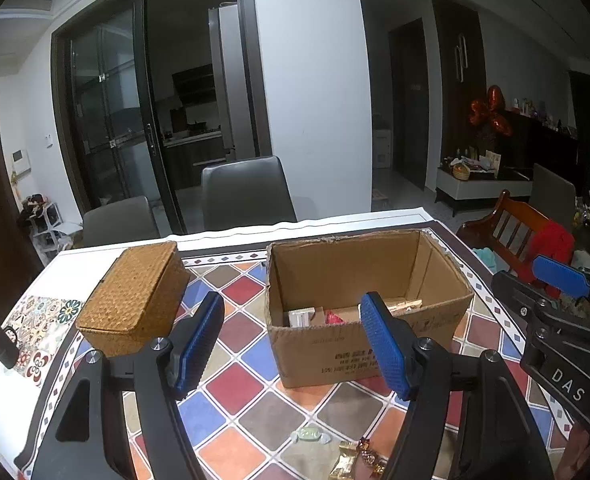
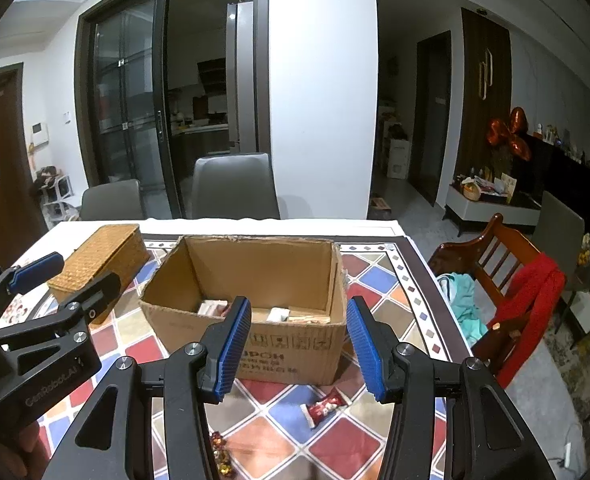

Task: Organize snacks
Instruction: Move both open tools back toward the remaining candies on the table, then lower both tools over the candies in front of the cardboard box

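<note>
The table (image 1: 107,258) carries a cloth patterned in coloured diamonds; a cardboard box (image 1: 375,344) stands open-topped on it toward the far edge, right of centre in the left wrist view. Several packets lie on the floor of the box, too small to identify. A woven lidded basket (image 1: 135,296) sits near the far left corner, lid closed, just beside the box but apart from it.

The left gripper (image 1: 293,344) is held above the table on the near side of the box; its jaws stand well apart with nothing between the blue pads; only the cloth and the box's near wall show through the gap. The right gripper (image 2: 299,350) is likewise held before the box; its jaws are parted more narrowly and are empty.

Loose snacks lie on the cloth toward the near edge: a red-wrapped snack (image 2: 326,406) just in front of the box's near wall, under the right gripper; a pale green wrapped sweet (image 1: 309,435) between the left gripper's arms; a gold-wrapped sweet (image 1: 345,462) beside it, touching a cluster of small red-and-gold sweets (image 1: 369,458) at the frame's lower edge.

Two grey chairs (image 1: 247,192) stand behind the far edge; a wooden chair (image 2: 495,280) with a red cloth over it stands off the right edge.
</note>
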Demonstrator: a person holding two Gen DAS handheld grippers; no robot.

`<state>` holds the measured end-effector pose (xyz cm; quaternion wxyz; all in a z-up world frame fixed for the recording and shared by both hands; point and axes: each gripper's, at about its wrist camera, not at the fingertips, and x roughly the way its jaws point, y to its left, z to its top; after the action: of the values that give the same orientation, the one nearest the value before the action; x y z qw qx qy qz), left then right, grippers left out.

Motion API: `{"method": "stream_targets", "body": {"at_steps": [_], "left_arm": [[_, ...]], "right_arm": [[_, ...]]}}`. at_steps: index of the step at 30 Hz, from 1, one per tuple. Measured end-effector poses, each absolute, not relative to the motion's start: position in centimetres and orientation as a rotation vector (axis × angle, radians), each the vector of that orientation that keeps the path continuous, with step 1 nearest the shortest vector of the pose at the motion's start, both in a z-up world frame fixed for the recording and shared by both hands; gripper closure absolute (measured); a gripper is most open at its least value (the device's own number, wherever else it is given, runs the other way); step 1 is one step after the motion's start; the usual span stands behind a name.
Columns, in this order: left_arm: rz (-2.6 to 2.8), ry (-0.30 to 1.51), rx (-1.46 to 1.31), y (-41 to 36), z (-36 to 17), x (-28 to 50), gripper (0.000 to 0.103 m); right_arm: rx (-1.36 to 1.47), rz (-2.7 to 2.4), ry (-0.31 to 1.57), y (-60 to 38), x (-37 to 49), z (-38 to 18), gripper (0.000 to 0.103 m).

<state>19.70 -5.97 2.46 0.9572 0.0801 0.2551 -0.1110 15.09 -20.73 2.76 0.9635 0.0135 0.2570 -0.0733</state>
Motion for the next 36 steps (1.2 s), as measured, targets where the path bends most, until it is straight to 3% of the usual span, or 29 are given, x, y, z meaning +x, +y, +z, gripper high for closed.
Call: {"method": "stream_targets", "body": {"at_steps": [36], "left_arm": [[-0.313,0.599,0.239,-2.1,-1.3,16.7,0.033]], "right_arm": [[0.027,-0.138,0.611,-16.0,12.5,-1.7,0.052]]}}
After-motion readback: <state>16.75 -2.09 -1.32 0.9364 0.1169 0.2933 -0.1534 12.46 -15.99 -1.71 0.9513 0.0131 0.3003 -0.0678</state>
